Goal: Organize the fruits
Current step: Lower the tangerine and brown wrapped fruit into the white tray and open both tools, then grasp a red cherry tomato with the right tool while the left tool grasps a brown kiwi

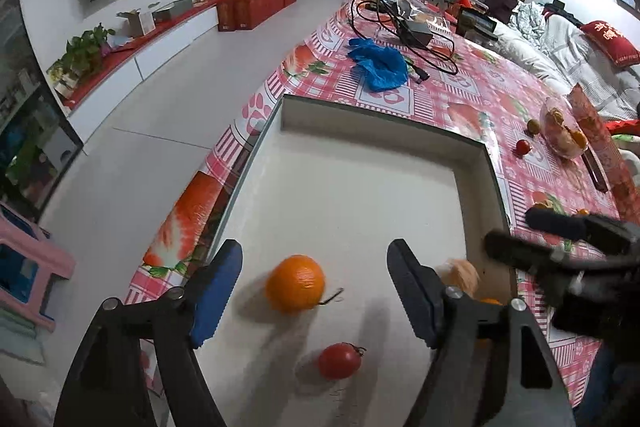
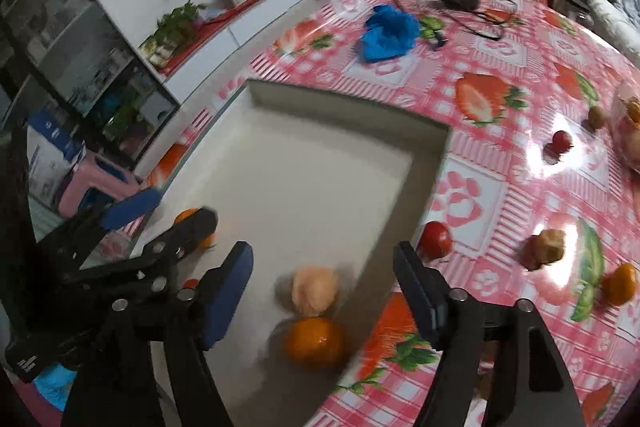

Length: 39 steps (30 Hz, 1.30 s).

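A shallow white box (image 1: pixel 360 187) lies on the pink strawberry tablecloth. My left gripper (image 1: pixel 316 287) hangs open over its near end. An orange (image 1: pixel 295 283) lies between the spread fingers, clear of both pads, and a red tomato (image 1: pixel 339 360) sits closer to me. My right gripper (image 2: pixel 324 283) is open too, over the box's (image 2: pixel 300 167) right side. A pale peach-coloured fruit (image 2: pixel 314 289) and a second orange (image 2: pixel 316 341) lie below it, untouched. Each gripper shows in the other's view: the right gripper (image 1: pixel 516 229), the left gripper (image 2: pixel 180 207).
Loose on the cloth right of the box are a tomato (image 2: pixel 436 239), a brownish fruit (image 2: pixel 546 249), an orange (image 2: pixel 620 285) and two small fruits (image 2: pixel 562 141). A clear bowl (image 1: pixel 560 131) holds more. A blue bag (image 1: pixel 380 63) and cables (image 1: pixel 416 35) lie beyond. The table edge (image 1: pixel 240 131) drops left.
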Each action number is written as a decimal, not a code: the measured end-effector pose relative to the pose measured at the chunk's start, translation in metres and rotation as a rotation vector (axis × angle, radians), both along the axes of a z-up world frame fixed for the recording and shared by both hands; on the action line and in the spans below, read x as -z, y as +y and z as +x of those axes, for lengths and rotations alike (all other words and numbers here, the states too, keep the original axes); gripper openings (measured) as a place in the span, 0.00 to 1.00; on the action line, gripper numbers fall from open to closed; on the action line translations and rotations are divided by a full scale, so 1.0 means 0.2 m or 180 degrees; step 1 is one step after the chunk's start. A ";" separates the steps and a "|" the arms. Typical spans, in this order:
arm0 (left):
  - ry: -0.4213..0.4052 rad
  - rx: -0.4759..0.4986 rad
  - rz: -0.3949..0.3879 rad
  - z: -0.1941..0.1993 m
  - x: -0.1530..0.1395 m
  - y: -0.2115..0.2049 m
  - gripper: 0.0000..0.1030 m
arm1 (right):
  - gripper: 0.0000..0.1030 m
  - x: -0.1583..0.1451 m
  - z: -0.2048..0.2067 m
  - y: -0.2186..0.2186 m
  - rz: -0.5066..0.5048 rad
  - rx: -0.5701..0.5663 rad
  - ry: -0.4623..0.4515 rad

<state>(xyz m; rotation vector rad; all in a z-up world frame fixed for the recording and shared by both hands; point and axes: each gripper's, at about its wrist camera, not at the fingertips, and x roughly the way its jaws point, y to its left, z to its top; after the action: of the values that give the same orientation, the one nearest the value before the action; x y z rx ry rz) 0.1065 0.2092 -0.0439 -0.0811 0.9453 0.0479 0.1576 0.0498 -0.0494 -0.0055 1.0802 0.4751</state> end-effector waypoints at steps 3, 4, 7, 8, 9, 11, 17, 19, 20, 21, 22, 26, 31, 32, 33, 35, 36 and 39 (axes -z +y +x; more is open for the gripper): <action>-0.0049 0.0044 0.0044 -0.01 -0.01 -0.04 0.76 | 0.72 -0.01 0.03 -0.10 -0.0052 0.0185 -0.0057; -0.0063 0.0063 0.0053 -0.01 -0.01 -0.06 0.76 | 0.72 -0.01 0.04 -0.14 -0.0082 0.0275 -0.0069; -0.0108 0.0132 0.0070 -0.03 -0.02 -0.10 0.76 | 0.72 0.02 0.08 -0.26 -0.0306 0.0558 -0.0103; -0.0118 0.0150 0.0075 -0.04 -0.03 -0.12 0.76 | 0.72 0.03 0.09 -0.29 -0.0399 0.0636 -0.0117; -0.0127 0.0168 0.0079 -0.04 -0.03 -0.13 0.76 | 0.72 0.05 0.10 -0.32 -0.0477 0.0692 -0.0126; -0.0133 0.0202 0.0080 -0.05 -0.02 -0.16 0.76 | 0.72 0.08 0.13 -0.35 -0.0599 0.0742 -0.0148; -0.0103 0.0272 0.0090 -0.08 0.00 -0.20 0.76 | 0.72 0.15 0.14 -0.28 -0.0887 0.0580 -0.0335; -0.0078 0.0268 0.0079 -0.08 0.02 -0.20 0.76 | 0.72 0.14 0.12 -0.22 -0.0908 0.0409 -0.0447; -0.0069 0.0258 0.0068 -0.08 0.02 -0.20 0.76 | 0.72 0.14 0.10 -0.20 -0.0986 0.0365 -0.0518; -0.0055 0.0246 0.0045 -0.08 0.03 -0.19 0.76 | 0.72 0.13 0.10 -0.19 -0.1014 0.0354 -0.0563; -0.0039 0.0238 0.0026 -0.08 0.04 -0.19 0.76 | 0.72 0.14 0.10 -0.19 -0.0995 0.0353 -0.0562; -0.0009 0.0231 -0.0023 -0.09 0.06 -0.19 0.76 | 0.72 0.13 0.11 -0.22 -0.0820 0.0348 -0.0507; -0.0012 0.0248 -0.0039 -0.10 0.07 -0.20 0.76 | 0.72 0.10 0.02 -0.18 -0.0888 0.0144 -0.0696; -0.0005 0.0246 -0.0052 -0.10 0.07 -0.20 0.76 | 0.72 0.10 0.00 -0.16 -0.0913 0.0061 -0.0747; 0.0003 0.0243 -0.0061 -0.09 0.08 -0.20 0.76 | 0.72 0.10 -0.01 -0.14 -0.0939 -0.0017 -0.0790; 0.0025 0.0244 -0.0081 -0.09 0.09 -0.20 0.76 | 0.72 0.11 -0.03 -0.10 -0.1006 -0.0141 -0.0832; 0.0027 0.0246 -0.0082 -0.10 0.09 -0.20 0.76 | 0.72 0.12 -0.03 -0.08 -0.1075 -0.0155 -0.0859; 0.0037 0.0249 -0.0071 -0.10 0.09 -0.20 0.76 | 0.72 0.15 0.02 -0.07 -0.0970 -0.0179 -0.0757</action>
<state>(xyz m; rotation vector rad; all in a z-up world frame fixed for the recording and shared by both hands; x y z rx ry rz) 0.0857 0.1699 -0.0626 -0.0645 0.9598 -0.0346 0.1611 0.0354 -0.0795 -0.3538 0.9108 0.3464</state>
